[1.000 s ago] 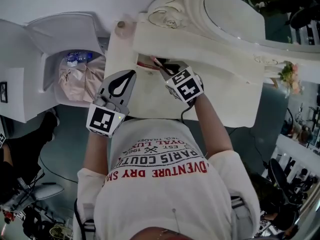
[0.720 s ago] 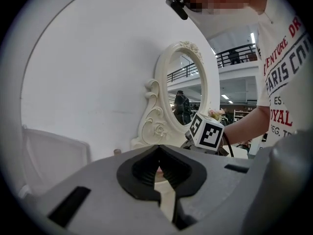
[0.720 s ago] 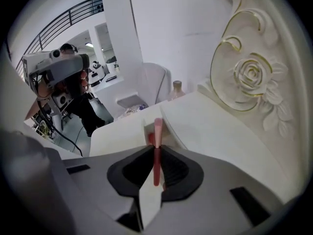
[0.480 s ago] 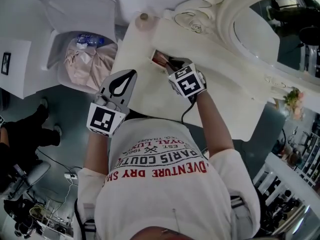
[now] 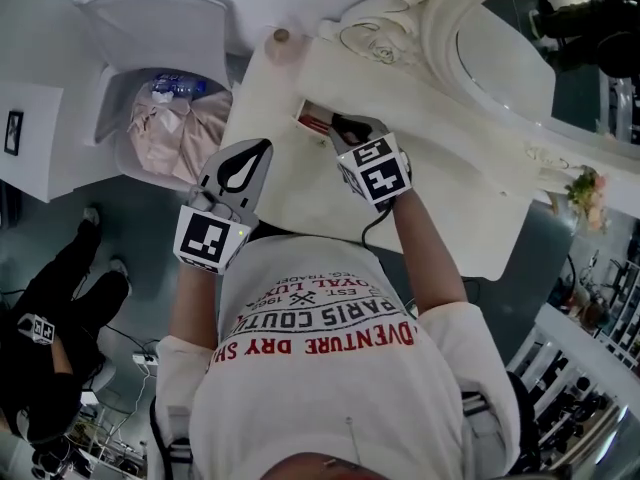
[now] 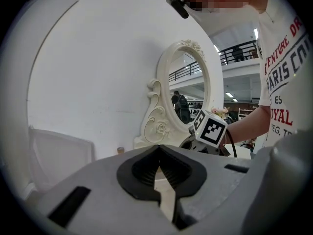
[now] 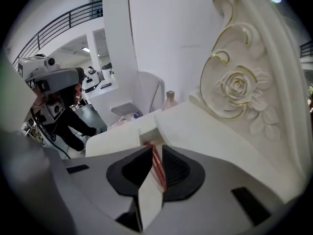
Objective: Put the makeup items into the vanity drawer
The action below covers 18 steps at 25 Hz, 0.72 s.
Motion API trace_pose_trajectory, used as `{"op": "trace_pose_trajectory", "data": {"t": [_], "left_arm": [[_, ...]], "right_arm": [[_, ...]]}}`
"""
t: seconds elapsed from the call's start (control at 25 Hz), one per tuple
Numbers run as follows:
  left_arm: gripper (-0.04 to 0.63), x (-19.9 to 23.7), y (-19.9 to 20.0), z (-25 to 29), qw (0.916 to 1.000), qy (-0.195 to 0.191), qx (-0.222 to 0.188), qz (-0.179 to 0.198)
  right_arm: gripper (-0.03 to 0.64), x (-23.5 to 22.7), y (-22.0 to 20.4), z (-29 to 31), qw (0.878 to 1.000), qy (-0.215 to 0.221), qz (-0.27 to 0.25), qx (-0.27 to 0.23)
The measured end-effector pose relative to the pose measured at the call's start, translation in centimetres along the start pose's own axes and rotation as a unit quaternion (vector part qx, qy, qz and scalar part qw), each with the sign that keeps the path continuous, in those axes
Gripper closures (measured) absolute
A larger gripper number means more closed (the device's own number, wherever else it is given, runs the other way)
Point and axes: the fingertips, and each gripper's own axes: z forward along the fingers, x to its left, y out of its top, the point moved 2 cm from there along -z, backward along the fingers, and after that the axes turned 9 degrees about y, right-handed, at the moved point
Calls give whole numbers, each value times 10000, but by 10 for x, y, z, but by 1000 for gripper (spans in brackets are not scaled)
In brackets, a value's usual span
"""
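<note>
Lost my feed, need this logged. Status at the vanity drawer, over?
Left gripper shut, empty. Right gripper at the open drawer, jaws opening, thin red item between them. Nothing in the way.

— We see a white wall (image 6: pixel 98 82) behind an oval mirror (image 5: pixel 510 63) in a carved cream frame.
— And we see grey floor (image 5: pixel 150 248), a white bin (image 5: pixel 160 28) with its lid up, and a balcony railing (image 6: pixel 239 54) beyond.
</note>
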Motion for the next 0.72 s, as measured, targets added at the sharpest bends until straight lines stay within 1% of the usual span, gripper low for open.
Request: {"op": "trace_pose_trajectory", "data": {"t": [0.12, 0.16, 0.28, 0.36, 0.48, 0.6, 0.72], "left_arm": [[589, -10, 11, 8, 9997, -220, -84, 103], [589, -14, 13, 11, 9994, -298, -106, 137], [589, -29, 25, 21, 9983, -496, -219, 222], [589, -37, 34, 28, 9975, -587, -283, 269], [589, -53, 43, 37, 9962, -749, -340, 300], [589, -73, 53, 46, 9932, -999, -411, 427], [589, -93, 62, 52, 9900, -1195, -481, 578]], "right_arm": [[607, 2, 7, -26, 9985, -242, -26, -496], [617, 4, 8, -36, 9974, -319, -55, -646], [617, 6, 10, -67, 9932, -566, -108, -1015], [617, 3, 7, -89, 9883, -849, -64, -1262], [617, -5, -4, -125, 9770, -1271, 100, -1707], [618, -10, -16, -161, 9615, -1599, 225, -2221], [618, -7, -28, -195, 9455, -1865, 116, -2665]]}}
